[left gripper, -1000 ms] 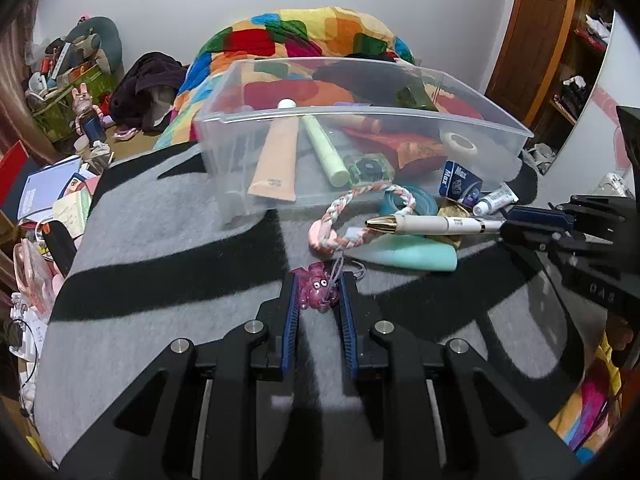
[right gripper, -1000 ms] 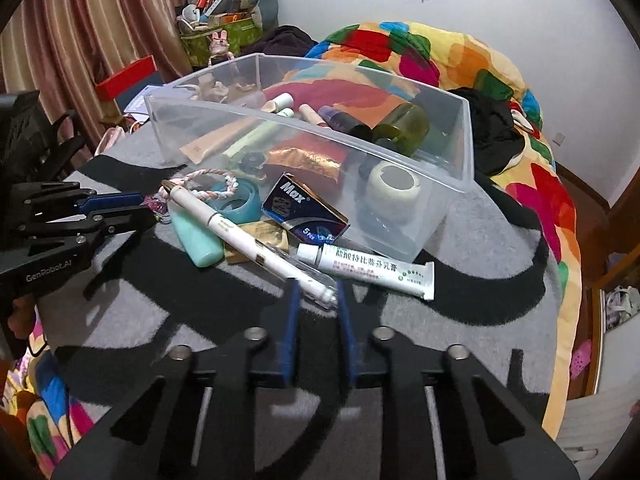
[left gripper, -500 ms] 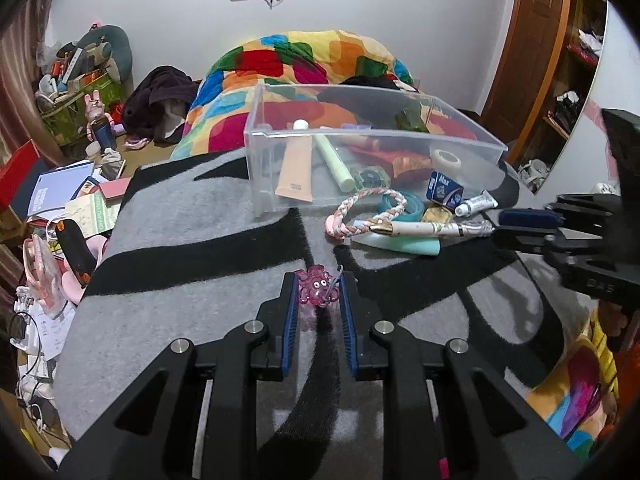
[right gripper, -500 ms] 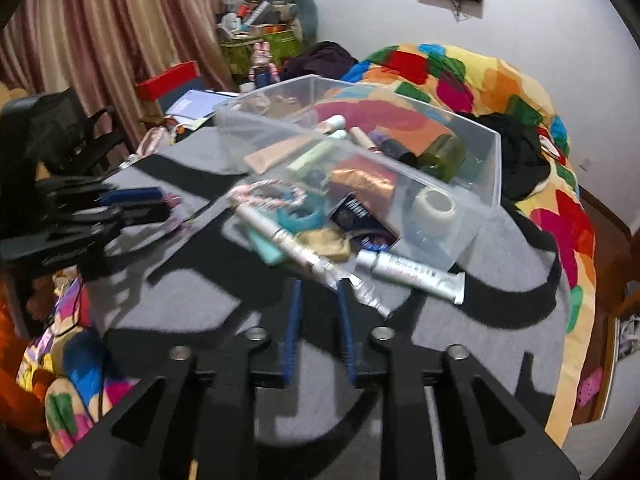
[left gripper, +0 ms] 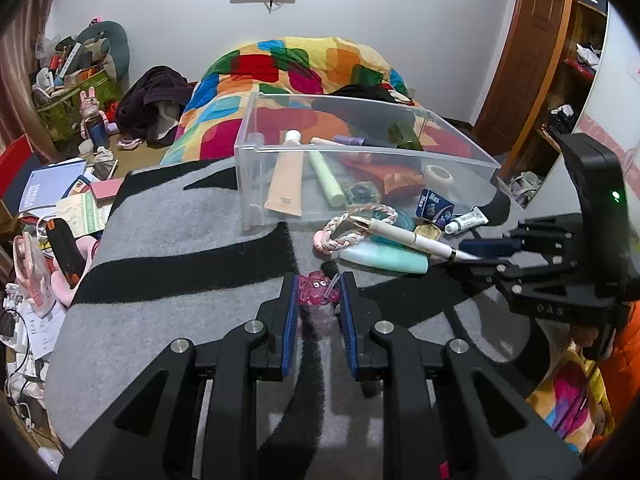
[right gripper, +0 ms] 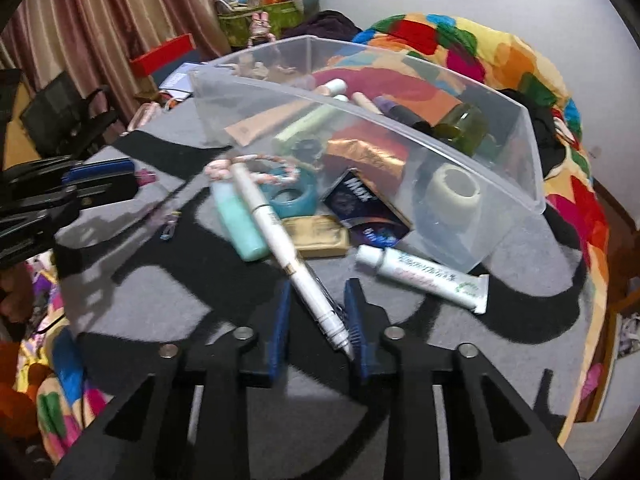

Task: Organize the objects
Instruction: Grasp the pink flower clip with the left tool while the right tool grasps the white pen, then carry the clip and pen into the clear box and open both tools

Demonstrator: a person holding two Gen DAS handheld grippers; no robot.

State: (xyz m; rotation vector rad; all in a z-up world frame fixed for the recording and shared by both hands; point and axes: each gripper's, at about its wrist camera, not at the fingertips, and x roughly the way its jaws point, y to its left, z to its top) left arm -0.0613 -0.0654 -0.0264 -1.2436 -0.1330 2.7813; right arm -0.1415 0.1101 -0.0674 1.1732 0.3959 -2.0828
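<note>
My left gripper (left gripper: 318,288) is shut on a small pink octopus charm (left gripper: 314,286), held just above the grey and black blanket (left gripper: 168,256). My right gripper (right gripper: 316,304) is open, its jaws either side of the tail of a white pen (right gripper: 280,240) that lies across a mint tube (right gripper: 238,224). The pen's tail rests against the right finger. A clear plastic bin (left gripper: 360,160) holds tubes, a tape roll and a green jar. In front of it lie a braided ring (left gripper: 352,226), a blue Max box (right gripper: 366,206), a gold packet (right gripper: 318,232) and a white tube (right gripper: 424,276).
A colourful quilt (left gripper: 304,68) lies behind the bin. Books, papers and toys clutter the floor at the left (left gripper: 60,196). A wooden door (left gripper: 532,48) stands at the right. Curtains (right gripper: 100,20) and a black chair (right gripper: 60,120) are at the left of the right wrist view.
My right gripper opened around the pen and dropped back toward the blanket. My left gripper, still holding the charm, pulled back a little from the pile.
</note>
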